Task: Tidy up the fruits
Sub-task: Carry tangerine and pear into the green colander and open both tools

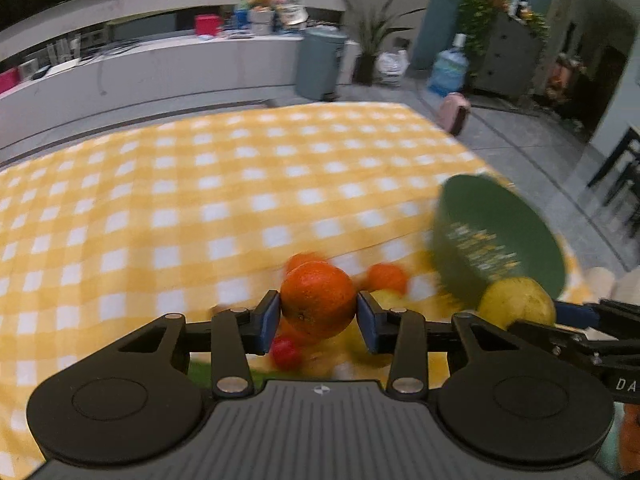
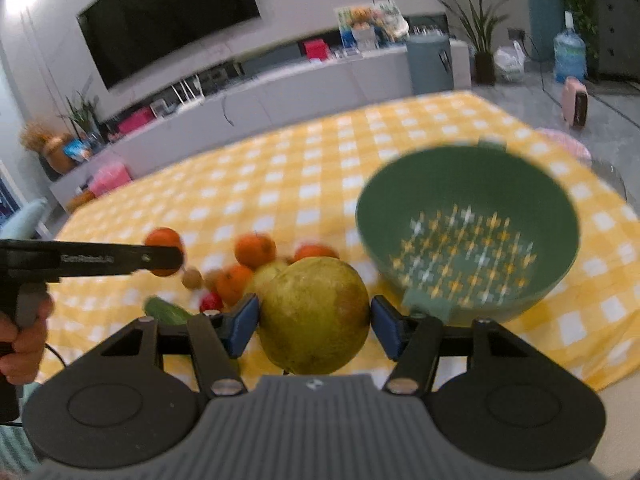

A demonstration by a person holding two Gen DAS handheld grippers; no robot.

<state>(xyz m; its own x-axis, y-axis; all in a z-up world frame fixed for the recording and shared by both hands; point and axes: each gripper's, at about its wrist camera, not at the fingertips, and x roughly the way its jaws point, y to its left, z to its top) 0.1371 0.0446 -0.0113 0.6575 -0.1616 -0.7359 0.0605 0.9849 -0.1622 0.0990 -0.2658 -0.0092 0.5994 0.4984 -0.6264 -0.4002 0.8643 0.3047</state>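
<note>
The left hand-held gripper was clamped on an orange; the right hand-held gripper was clamped on a pear.

On my right claw, seen from the left wrist camera, the white letters "DA" stand on its black body and run off the picture's edge. My left claw carries white lettering on its black arm, too blurred to read.

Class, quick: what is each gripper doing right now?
Left gripper: closed on an orange.
Right gripper: closed on a pear.
</note>
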